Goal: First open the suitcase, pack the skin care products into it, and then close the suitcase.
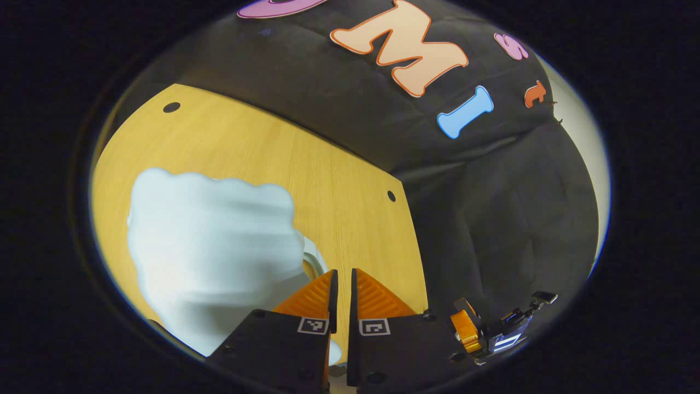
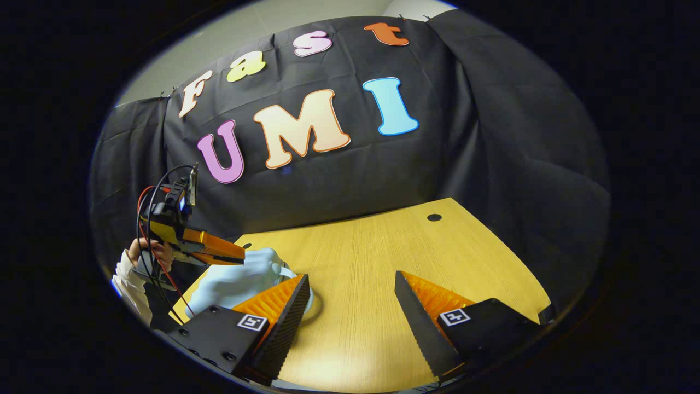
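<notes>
A small pale blue suitcase (image 1: 210, 251) with a ribbed shell lies on the wooden table, blurred and close in the left gripper view. My left gripper (image 1: 343, 271) hangs over its right edge, its orange fingers together with only a thin slit between them, next to a white ring (image 1: 313, 262) on the case. In the right gripper view the suitcase (image 2: 235, 282) lies at the table's left side, behind my left finger. My right gripper (image 2: 350, 274) stands wide open over bare wood. The left gripper (image 2: 216, 251) hovers just above the case.
The wooden table (image 2: 383, 246) has round cable holes and ends at the black cloth wall behind and to the right. A hand in a white sleeve (image 2: 128, 273) holds the left gripper. The right gripper (image 1: 481, 328) is off the table's right edge in the left gripper view.
</notes>
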